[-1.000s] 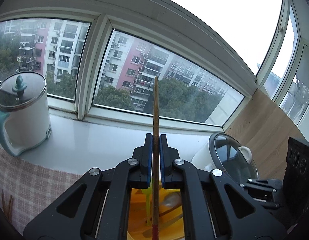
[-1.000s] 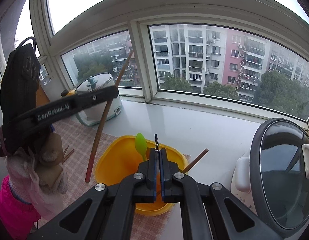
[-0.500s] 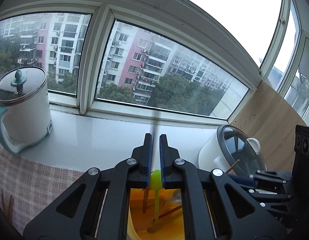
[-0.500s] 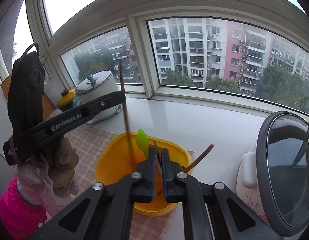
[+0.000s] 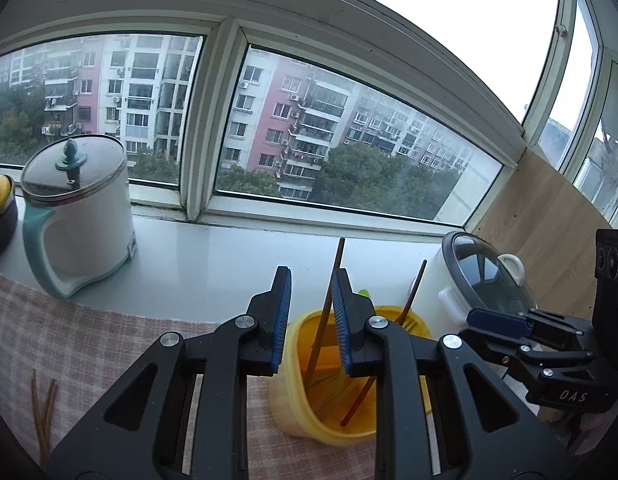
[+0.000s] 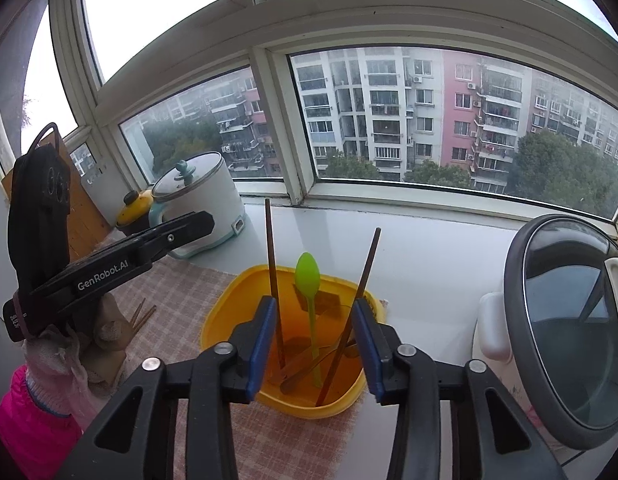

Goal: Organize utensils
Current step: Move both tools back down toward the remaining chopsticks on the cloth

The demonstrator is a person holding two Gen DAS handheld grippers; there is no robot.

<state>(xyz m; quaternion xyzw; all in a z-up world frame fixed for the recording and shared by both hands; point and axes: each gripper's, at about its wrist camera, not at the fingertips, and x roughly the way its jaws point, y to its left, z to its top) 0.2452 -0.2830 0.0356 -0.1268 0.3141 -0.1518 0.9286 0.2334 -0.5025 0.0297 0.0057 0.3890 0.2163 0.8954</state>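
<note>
We see the black left tongs with blue pads (image 5: 309, 312) spread apart, gripping nothing. The black right tongs (image 6: 313, 344) gape wider, also gripping nothing. A pink-sleeved, gloved hand (image 6: 89, 344) holds the left tongs.

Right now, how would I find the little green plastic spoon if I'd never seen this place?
Look below the big window for the round yellow plastic tub on the checked cloth. Utensils stand in it. Between two thin brown wooden chopsticks, the green plastic spoon points its bowl upward; it is the only bright green thing there.
</note>
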